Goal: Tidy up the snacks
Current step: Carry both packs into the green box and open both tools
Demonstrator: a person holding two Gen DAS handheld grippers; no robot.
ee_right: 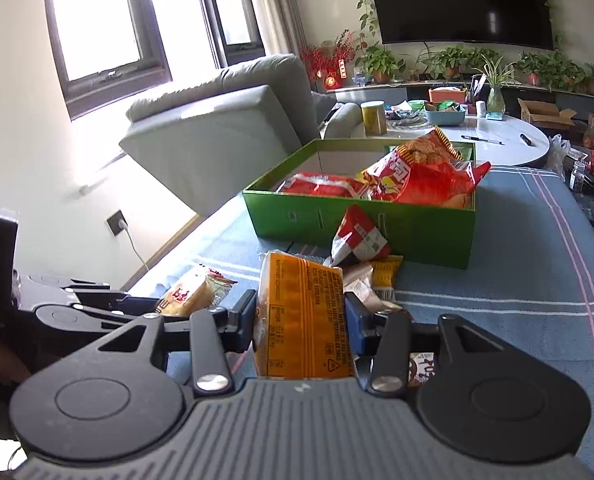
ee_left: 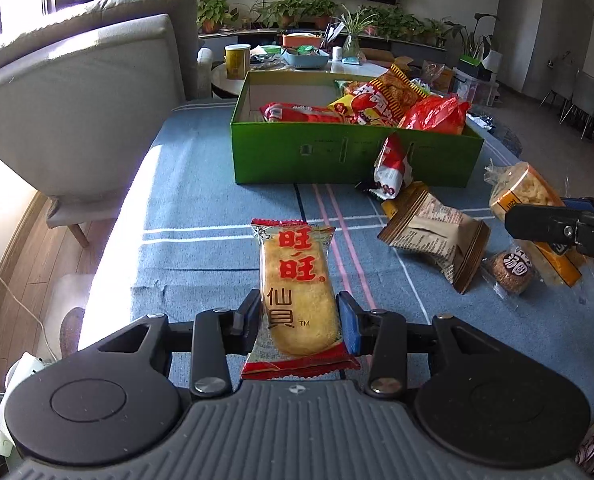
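Note:
My left gripper (ee_left: 300, 316) is shut on a rice cracker packet (ee_left: 297, 288) with red characters, held above the blue tablecloth. It also shows in the right wrist view (ee_right: 189, 294). My right gripper (ee_right: 301, 316) is shut on an orange-labelled snack pack (ee_right: 303, 320), which also shows at the right of the left wrist view (ee_left: 529, 200). A green box (ee_left: 349, 156) holds several red snack bags (ee_left: 377, 108) straight ahead; it also shows in the right wrist view (ee_right: 417, 232).
Loose snacks lie in front of the box: a red-white packet (ee_left: 393, 168), a brown packet (ee_left: 437, 232) and a round sesame cake (ee_left: 511, 272). A grey sofa (ee_left: 77, 92) stands left. A white round table (ee_right: 497, 144) with clutter stands behind the box.

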